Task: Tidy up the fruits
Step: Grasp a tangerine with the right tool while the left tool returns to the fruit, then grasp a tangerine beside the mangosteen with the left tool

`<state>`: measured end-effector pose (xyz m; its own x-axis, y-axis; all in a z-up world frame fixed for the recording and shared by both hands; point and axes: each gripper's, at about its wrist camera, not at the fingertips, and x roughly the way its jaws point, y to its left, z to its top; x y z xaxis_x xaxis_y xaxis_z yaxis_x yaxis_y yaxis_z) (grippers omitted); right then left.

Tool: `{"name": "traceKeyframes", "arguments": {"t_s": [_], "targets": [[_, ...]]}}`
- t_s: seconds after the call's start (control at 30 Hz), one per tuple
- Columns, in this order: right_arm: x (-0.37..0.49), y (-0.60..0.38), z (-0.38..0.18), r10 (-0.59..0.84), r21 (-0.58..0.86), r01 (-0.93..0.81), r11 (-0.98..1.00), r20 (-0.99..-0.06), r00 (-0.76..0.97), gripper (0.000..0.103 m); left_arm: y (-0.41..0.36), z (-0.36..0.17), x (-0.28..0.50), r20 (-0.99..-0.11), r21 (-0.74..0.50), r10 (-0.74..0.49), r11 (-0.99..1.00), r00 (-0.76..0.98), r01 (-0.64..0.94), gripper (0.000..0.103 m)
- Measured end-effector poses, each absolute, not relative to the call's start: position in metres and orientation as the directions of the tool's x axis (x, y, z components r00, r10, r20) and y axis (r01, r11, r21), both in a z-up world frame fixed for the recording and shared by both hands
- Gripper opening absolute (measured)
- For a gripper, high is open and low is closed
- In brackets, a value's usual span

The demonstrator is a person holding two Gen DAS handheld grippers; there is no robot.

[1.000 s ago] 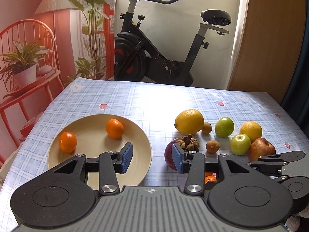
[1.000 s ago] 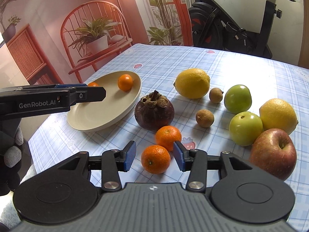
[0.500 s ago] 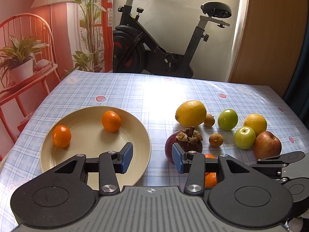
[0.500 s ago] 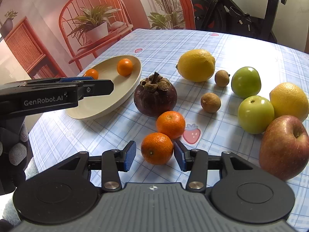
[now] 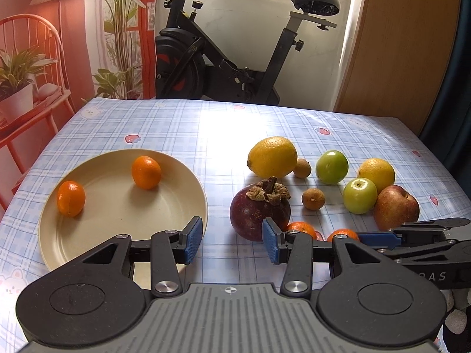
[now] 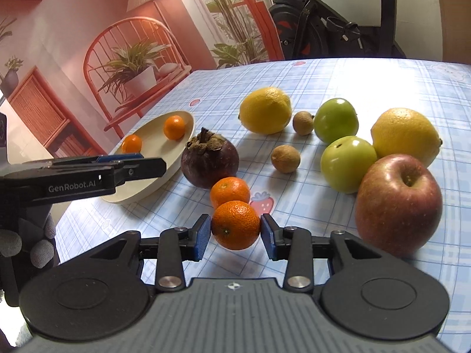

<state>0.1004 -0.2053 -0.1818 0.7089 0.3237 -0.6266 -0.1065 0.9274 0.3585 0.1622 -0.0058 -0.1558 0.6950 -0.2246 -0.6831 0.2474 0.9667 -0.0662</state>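
Note:
A beige plate [image 5: 123, 206] at the left holds two tangerines [image 5: 146, 172] [image 5: 71, 198]. My left gripper [image 5: 232, 241] hovers open and empty over the cloth between the plate and a dark mangosteen [image 5: 256, 211]. In the right wrist view my right gripper [image 6: 235, 232] has its jaws closing on the nearest tangerine [image 6: 235, 225], and both blue pads touch its sides. A second loose tangerine [image 6: 229, 191] lies just behind it. In the left wrist view the right gripper [image 5: 379, 236] shows side-on at the lower right.
To the right lie a lemon [image 6: 265, 110], two green apples [image 6: 335, 120] [image 6: 347, 163], a yellow citrus [image 6: 404, 135], a red apple [image 6: 397, 203] and two small brown longans [image 6: 285, 158]. An exercise bike [image 5: 223, 67] stands beyond the table's far edge.
My right gripper slid forward around the near tangerine and its jaws narrowed onto it. The left gripper's view tilted slightly; its jaws stay as they were.

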Motion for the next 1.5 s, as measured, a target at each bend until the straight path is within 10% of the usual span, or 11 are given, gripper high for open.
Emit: {"name": "traceKeyframes", "arguments": {"t_s": [0.3,1.5], "targets": [[0.079,-0.229,-0.184,0.275,0.374,-0.08,0.924,-0.505,0.818,0.039,-0.026,-0.17,0.169,-0.725,-0.135,-0.291,0.949,0.624,0.286,0.047],[0.076,-0.241,-0.179,0.231,0.384,-0.029,0.923,-0.492,0.84,0.039,-0.037,-0.153,0.168,-0.684,-0.089,-0.307,0.935,0.661,0.342,0.037]]}}
